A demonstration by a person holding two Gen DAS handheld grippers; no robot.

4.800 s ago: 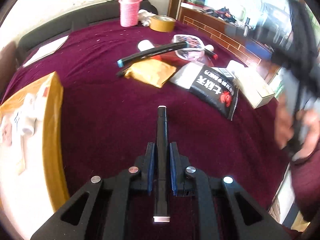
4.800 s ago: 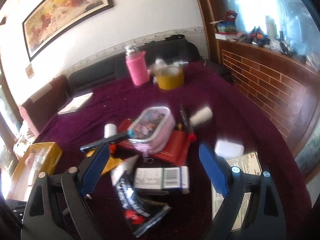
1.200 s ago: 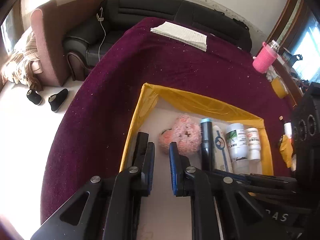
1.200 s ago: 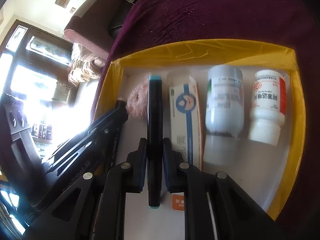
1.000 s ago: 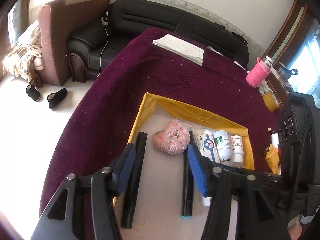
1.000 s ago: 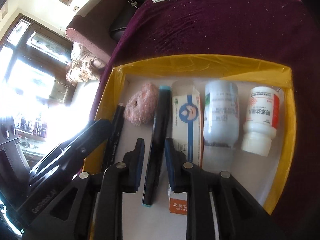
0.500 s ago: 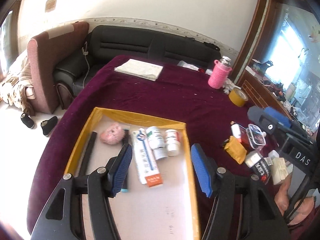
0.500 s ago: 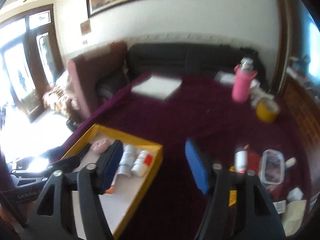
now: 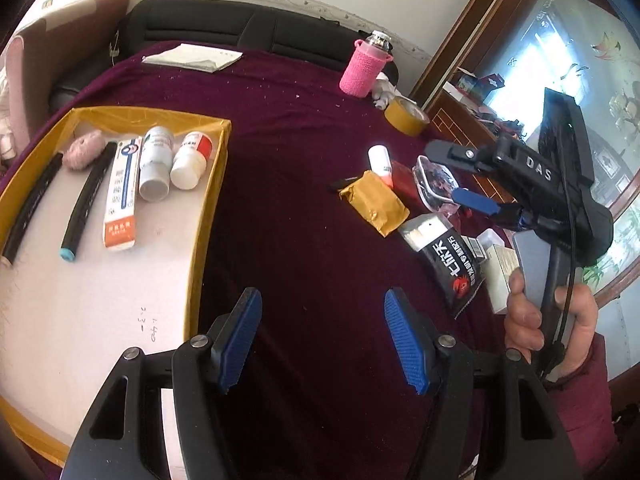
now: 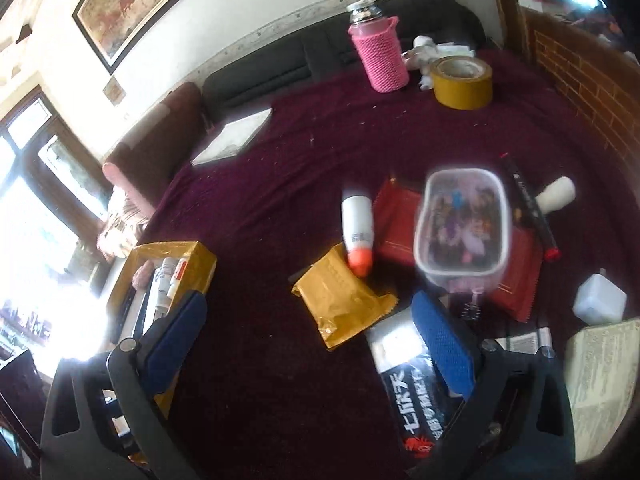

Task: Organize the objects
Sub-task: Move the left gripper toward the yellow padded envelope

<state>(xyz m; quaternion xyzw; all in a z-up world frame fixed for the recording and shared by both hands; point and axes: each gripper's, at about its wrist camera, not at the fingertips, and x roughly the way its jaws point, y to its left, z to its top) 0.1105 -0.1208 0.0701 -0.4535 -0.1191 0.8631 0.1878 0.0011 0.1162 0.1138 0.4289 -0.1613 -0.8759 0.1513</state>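
Note:
The yellow-walled tray [image 9: 212, 184] holds two black markers [image 9: 86, 200], a pink plush [image 9: 84, 148], a long carton [image 9: 122, 188] and two white bottles [image 9: 154, 160]. My left gripper [image 9: 322, 332] hangs open and empty over the purple cloth right of the tray. My right gripper [image 10: 310, 332], its jaws opening with nothing between them, hovers before the loose pile: a yellow packet [image 10: 340, 300], an orange-capped white tube [image 10: 358, 232], a clear plastic box [image 10: 464, 228], a red packet [image 10: 396, 220], a red-capped marker [image 10: 528, 204] and a black sachet [image 10: 420, 400].
A pink-sleeved flask [image 10: 380, 56] and a yellow tape roll [image 10: 462, 80] stand at the table's far side. Folded papers [image 9: 192, 58] lie far left. A white block [image 10: 598, 300] sits right of the pile. A hand [image 9: 532, 320] holds the right gripper's handle.
Both grippers left a marker in the tray, opened and swung right. The left now hovers over bare cloth and the right faces the pile.

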